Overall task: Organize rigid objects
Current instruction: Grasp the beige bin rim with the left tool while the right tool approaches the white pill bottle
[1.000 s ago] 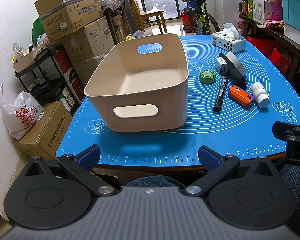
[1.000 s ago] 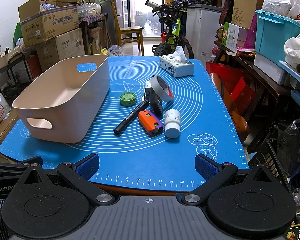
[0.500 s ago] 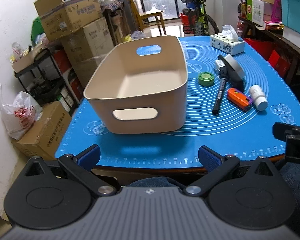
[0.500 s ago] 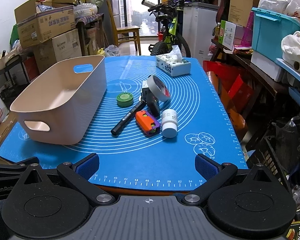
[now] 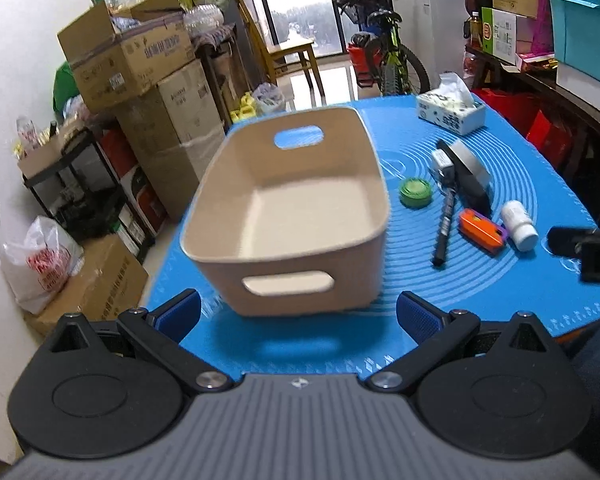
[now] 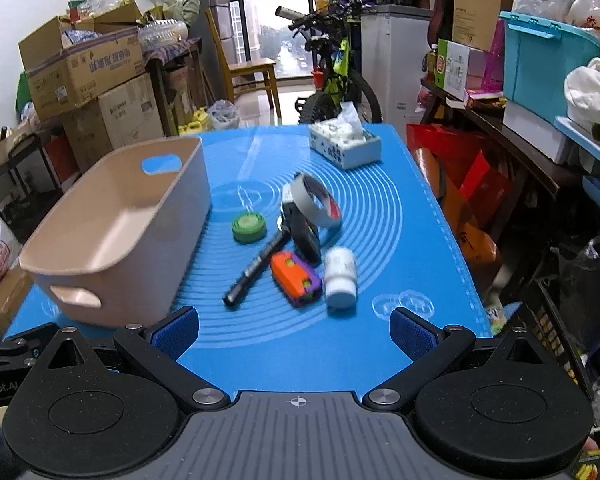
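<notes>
Bin (image 5: 288, 216) (empty), 1 marker (image 6: 256, 270), 1 bottle (image 6: 340, 272).

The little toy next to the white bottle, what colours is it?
The toy is orange with purple and a bit of green, clearest in the right wrist view.

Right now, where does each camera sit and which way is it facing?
Left wrist: on the left gripper at the mat's near edge, facing the beige bin; its open fingers and the right gripper show.
Right wrist: on the right gripper, facing the marker and white bottle; open fingers show.
Shared: bin, marker, bottle, tissue box.
</notes>
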### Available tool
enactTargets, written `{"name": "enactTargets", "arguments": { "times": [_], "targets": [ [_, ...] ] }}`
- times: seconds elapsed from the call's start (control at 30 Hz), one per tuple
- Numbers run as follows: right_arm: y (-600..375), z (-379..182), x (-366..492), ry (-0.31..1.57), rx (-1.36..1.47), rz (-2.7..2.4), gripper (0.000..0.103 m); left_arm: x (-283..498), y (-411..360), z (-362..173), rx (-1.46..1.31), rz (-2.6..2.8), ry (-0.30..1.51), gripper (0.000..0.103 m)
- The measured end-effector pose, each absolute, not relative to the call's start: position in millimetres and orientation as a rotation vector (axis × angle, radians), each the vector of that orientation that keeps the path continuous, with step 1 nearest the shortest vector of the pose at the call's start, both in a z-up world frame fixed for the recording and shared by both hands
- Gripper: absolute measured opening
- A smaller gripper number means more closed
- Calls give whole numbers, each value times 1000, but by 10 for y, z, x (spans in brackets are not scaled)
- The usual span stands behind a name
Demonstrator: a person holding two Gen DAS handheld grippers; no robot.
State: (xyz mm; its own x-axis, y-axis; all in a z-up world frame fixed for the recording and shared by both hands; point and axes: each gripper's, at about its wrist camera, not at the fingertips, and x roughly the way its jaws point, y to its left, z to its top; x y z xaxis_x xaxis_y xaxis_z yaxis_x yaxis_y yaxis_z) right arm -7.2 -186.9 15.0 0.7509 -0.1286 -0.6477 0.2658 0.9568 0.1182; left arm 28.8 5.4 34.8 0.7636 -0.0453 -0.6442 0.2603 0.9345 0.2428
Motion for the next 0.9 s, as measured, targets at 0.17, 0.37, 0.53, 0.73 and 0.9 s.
{"name": "enactTargets", "arguments": {
  "times": [0.17, 0.37, 0.53, 0.73, 0.9],
  "targets": [
    [-1907, 211, 149, 666, 195, -202, 101, 571, 214, 469, 302, -150, 668, 102],
    [-2033, 135, 428, 676, 195, -213, 101, 987, 447, 521, 211, -133, 707, 102],
    [-2183, -16, 725, 727, 185, -241, 101, 1383, 632, 479, 161, -112, 776, 102],
    [-2399, -342, 1046, 821, 192, -263, 98, 1781, 751, 357, 201, -105, 824, 102],
    [-2569, -629, 1204, 901, 205, -292, 92, 2043, 875, 147, 192, -98, 912, 102]
  ]
}}
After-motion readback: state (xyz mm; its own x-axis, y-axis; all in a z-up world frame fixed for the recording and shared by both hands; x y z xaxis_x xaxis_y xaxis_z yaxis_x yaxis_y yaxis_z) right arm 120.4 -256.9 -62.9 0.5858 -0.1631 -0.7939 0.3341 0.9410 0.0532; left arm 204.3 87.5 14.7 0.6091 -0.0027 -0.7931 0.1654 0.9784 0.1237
